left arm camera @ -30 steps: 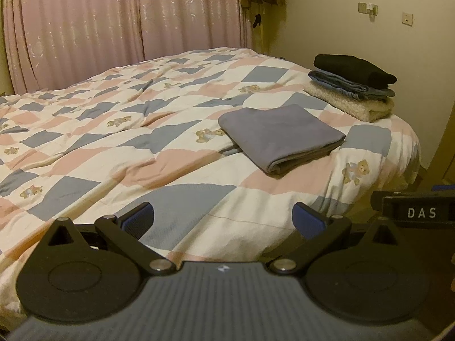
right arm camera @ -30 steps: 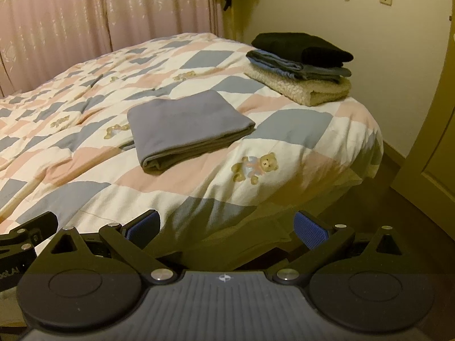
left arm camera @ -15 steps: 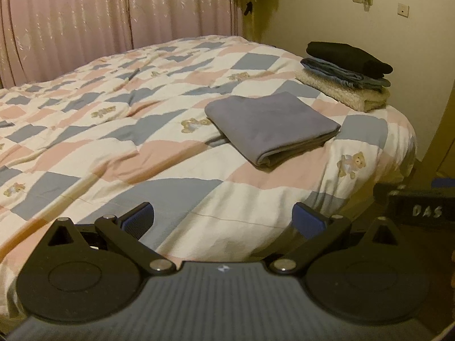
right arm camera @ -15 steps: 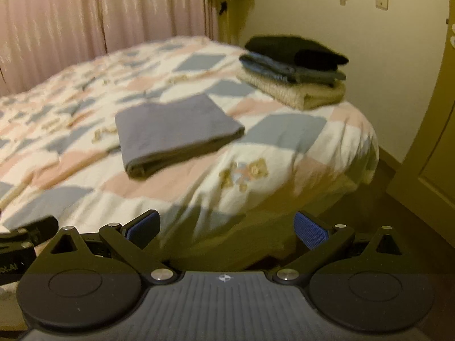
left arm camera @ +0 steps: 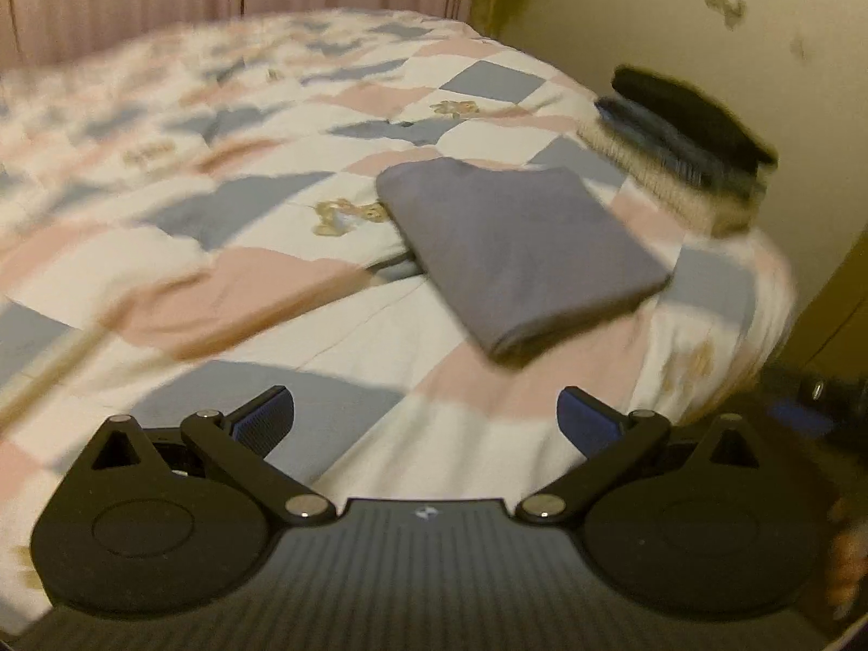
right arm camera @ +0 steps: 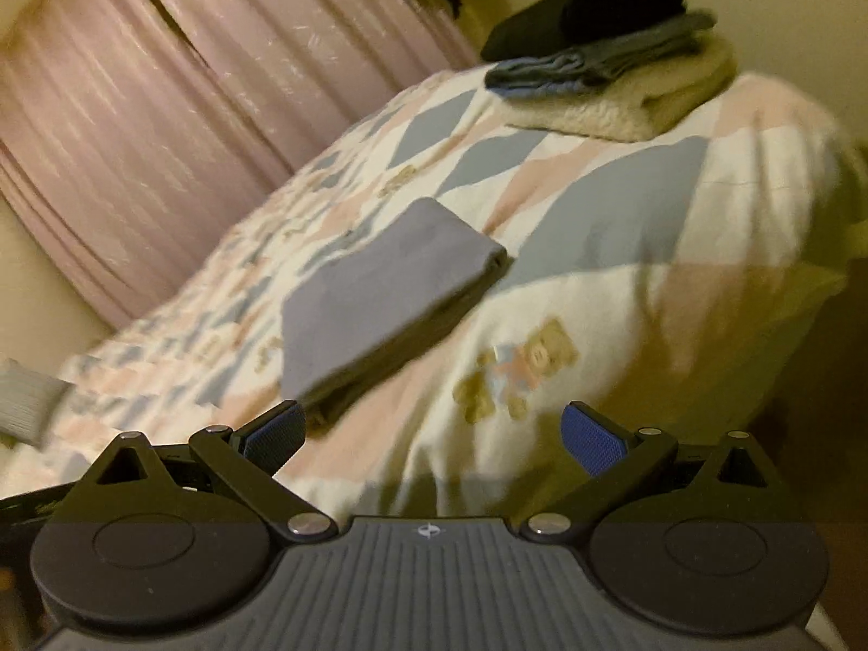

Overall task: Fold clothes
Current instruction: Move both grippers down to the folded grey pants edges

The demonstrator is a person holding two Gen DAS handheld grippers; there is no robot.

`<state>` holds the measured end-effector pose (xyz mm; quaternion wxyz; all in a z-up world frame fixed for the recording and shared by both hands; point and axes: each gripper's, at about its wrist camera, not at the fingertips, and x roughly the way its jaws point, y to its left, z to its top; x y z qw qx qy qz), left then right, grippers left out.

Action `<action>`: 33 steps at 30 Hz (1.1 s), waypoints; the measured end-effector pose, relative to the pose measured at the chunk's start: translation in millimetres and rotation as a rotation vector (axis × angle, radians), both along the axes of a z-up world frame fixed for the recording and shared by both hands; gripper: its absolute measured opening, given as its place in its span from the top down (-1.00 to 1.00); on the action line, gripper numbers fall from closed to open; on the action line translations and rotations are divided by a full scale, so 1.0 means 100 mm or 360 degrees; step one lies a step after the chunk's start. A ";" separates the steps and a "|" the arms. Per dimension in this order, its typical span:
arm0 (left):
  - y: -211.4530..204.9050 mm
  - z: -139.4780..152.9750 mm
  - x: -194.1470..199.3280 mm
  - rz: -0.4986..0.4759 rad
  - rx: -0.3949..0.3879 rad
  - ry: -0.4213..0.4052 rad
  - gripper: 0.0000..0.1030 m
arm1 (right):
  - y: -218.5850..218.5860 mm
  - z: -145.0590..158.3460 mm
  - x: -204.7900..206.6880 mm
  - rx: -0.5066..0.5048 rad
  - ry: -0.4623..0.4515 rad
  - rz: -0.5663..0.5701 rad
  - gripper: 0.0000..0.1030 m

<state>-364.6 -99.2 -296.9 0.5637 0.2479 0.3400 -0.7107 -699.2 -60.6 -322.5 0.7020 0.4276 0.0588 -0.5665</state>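
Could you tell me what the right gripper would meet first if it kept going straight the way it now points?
Most likely the checked quilt, near its teddy bear print. The open right gripper aims just right of the folded grey garment, which lies slightly off that line. Blur leaves depth uncertain.

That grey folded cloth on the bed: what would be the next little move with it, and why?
Probably bring both open grippers forward to the grey folded cloth and slide under its near edge to lift it. It already lies neatly folded on the quilt, apart from the stack of folded clothes at the corner, and neither hand-held gripper holds anything.
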 end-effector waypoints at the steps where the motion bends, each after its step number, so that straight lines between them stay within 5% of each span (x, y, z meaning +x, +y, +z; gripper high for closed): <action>1: -0.12 -0.01 0.04 0.0023 0.0035 0.0097 -0.99 | -0.10 -0.01 -0.08 0.0006 -0.0043 0.0025 -1.00; 7: -0.91 -0.22 0.24 0.0142 0.0219 0.0718 -0.98 | -0.73 -0.02 -0.40 0.0035 -0.0129 0.0162 -1.00; 16: -1.61 -0.83 0.39 0.0284 0.0382 0.1158 -0.97 | -1.68 -0.22 -0.70 0.0173 -0.0335 0.0325 -0.87; 21: -1.77 -0.96 0.33 0.0226 0.0411 0.1151 -0.81 | -2.21 -0.34 -0.75 0.0259 -0.0317 0.0404 -0.85; 23: -1.81 -1.01 0.31 0.0187 0.0420 0.1154 -0.50 | -2.40 -0.43 -0.74 0.0315 -0.0351 0.0453 -0.85; 25: -1.84 -1.06 0.29 0.0156 0.0427 0.1152 -0.41 | -2.54 -0.50 -0.73 0.0371 -0.0388 0.0494 -0.85; 30: -1.80 -1.16 0.32 0.0117 0.0407 0.1178 -0.38 | -2.79 -0.61 -0.64 0.0507 -0.0446 0.0651 -0.84; 33: -1.77 -1.18 0.34 0.0104 0.0398 0.1171 -0.31 | -2.88 -0.66 -0.55 0.0592 -0.0422 0.0764 -0.65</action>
